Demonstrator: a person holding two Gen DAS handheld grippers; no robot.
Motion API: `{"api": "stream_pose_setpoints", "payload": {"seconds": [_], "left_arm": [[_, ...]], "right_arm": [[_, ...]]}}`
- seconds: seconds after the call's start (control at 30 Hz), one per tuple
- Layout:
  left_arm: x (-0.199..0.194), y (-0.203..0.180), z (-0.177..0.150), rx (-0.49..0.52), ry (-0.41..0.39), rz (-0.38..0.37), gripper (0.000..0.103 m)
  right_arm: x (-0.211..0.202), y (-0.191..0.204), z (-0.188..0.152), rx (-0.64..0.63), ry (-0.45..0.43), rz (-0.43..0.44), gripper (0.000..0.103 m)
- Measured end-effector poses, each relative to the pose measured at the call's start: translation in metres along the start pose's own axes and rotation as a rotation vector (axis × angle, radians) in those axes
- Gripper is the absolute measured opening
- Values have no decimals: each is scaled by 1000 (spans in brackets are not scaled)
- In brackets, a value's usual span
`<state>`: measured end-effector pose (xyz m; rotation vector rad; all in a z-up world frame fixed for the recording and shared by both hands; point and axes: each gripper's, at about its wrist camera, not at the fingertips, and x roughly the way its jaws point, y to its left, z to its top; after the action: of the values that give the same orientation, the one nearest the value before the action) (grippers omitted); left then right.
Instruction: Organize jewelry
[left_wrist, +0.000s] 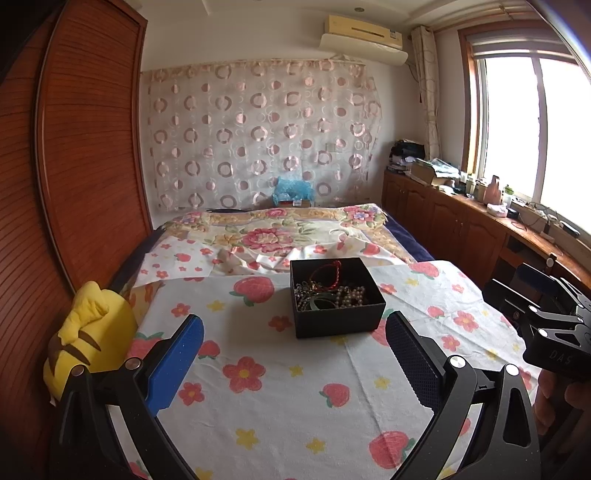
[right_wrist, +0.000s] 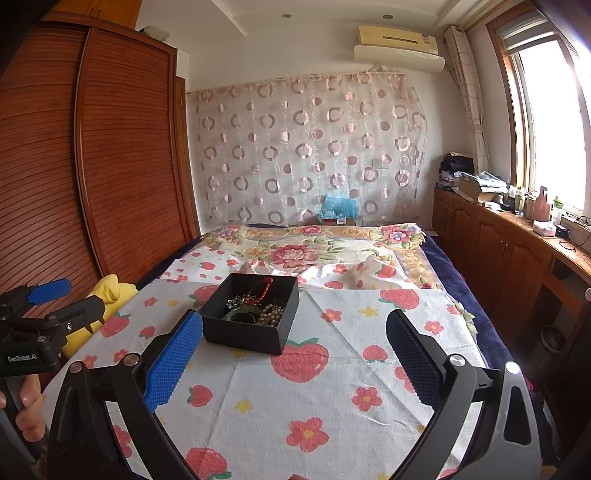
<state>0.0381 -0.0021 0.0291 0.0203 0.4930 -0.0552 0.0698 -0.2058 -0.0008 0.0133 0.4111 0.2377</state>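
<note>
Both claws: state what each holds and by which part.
Nothing is held. The left claw and right claw are open and empty, short of the black box of jewelry.

From my feed, matt black cardboard-looking box (left_wrist: 338, 295), soft printed cotton sheet (left_wrist: 266, 402), glossy slatted wood wardrobe (left_wrist: 85, 140), textured blue rubbery pads (right_wrist: 173, 360)

1. The black box (left_wrist: 338, 299), square-cornered and lidless, sits flat on the strawberry-print sheet of the bed (left_wrist: 258, 369), its open top facing up.
2. Inside the box, a red cord bracelet (left_wrist: 327, 273) leans against the far wall.
3. A pearl-bead strand (left_wrist: 351, 295) is heaped in the box's near right part.
4. A silvery chain tangle (left_wrist: 304, 293) fills the box's left part.
</note>
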Motion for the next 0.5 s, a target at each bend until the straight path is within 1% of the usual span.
{"api": "stream_pose_setpoints", "payload": {"seconds": [0.5], "left_arm": [[0,0,0,-4,1,2,95]], "right_arm": [[0,0,0,3,1,1,100]]}}
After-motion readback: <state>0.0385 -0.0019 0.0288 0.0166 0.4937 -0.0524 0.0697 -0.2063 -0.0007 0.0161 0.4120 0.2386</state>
